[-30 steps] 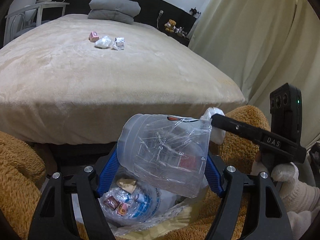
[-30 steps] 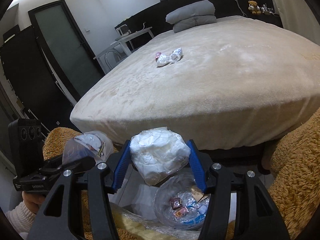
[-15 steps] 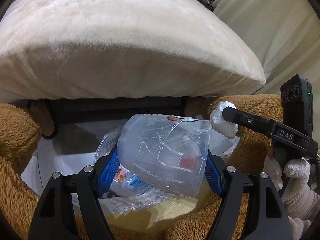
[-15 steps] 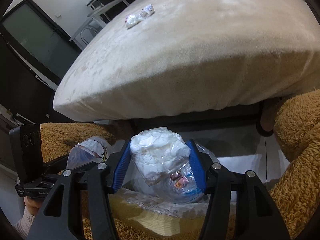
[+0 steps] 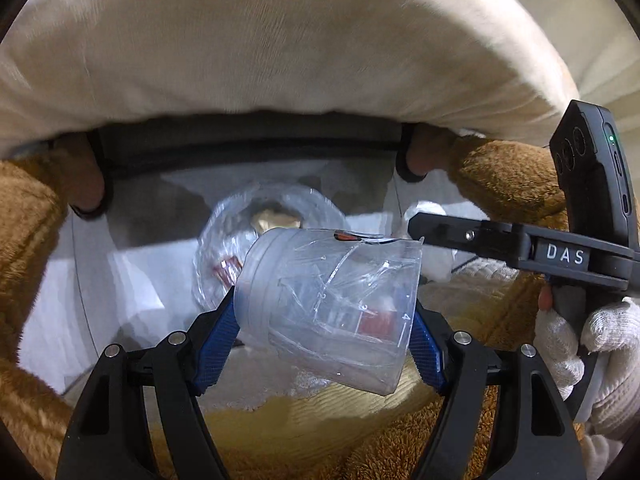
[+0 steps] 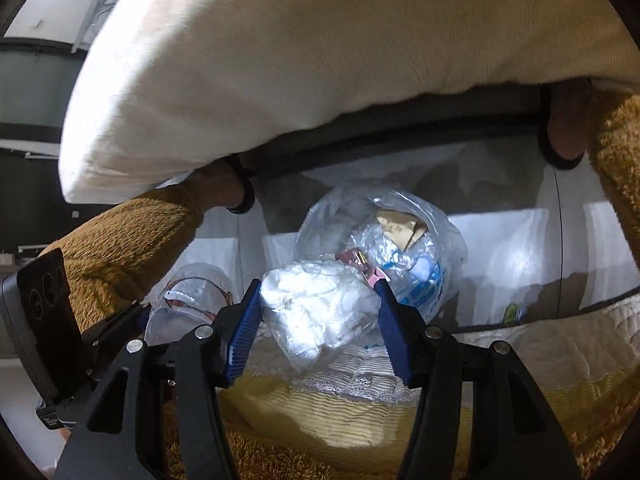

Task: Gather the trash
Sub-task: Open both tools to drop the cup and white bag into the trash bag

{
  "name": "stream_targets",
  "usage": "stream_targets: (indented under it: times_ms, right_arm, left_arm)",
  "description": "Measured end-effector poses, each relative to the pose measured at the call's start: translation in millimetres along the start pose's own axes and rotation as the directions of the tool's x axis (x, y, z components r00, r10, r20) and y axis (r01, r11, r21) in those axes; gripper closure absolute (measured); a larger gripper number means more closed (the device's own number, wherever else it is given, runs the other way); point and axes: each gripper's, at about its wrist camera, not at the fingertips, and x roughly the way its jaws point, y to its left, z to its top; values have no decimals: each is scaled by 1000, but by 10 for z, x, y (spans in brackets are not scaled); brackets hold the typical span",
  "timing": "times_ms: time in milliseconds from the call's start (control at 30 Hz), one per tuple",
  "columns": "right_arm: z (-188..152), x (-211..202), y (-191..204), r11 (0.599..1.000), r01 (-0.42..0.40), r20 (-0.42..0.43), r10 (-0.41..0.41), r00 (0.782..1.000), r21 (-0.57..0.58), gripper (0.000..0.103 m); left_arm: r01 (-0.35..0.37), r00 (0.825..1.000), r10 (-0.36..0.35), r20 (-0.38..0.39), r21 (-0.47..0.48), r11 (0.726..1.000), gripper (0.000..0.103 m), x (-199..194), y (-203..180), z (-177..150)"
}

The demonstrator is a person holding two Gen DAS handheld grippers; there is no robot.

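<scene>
Nearest the left wrist camera, the left gripper [image 5: 324,340] clamps a clear, crushed plastic cup [image 5: 332,312] between its blue pads, the cup lying on its side with printed numerals along its rim. Nearest the right wrist camera, the right gripper [image 6: 316,328] holds a crumpled white plastic wad [image 6: 320,320] between its pads. Beside the cup, the right gripper's black finger and a white-gloved hand [image 5: 580,352] appear at the right edge of the left view. Just beyond both loads, a transparent trash bag [image 6: 380,256] sits open on the pale floor [image 6: 516,256], holding wrappers and a tan paper scrap. Brown plush fabric [image 6: 128,248] flanks the bag on both sides. Farthest, a cream bed cover [image 6: 320,60] overhangs the dark bed frame.
</scene>
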Motion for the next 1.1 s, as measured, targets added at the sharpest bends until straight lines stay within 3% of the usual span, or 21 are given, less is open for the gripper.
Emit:
stream_targets:
  times_ms: [200, 433, 667, 900, 1100]
  right_arm:
    - [89, 165, -138, 996, 6, -71, 0, 997, 90, 47]
    - [164, 405, -243, 988, 32, -172, -6, 985, 150, 47]
    - [196, 530, -355, 976, 48, -230, 2, 973, 211, 47]
    - [176, 614, -408, 968, 56, -259, 10, 966, 244, 47]
    - [181, 606, -427, 964, 52, -235, 11, 972, 261, 44]
  left_arm:
    - [39, 991, -43, -127, -36, 999, 29, 273, 36, 46]
    - [42, 975, -66, -210, -117, 992, 29, 503, 117, 99]
    - [23, 956, -61, -288, -133, 991, 29, 645, 148, 77]
    - [4, 950, -46, -309, -133, 991, 29, 714, 150, 91]
    - [12, 953, -60, -298, -159, 987, 27, 684, 207, 79]
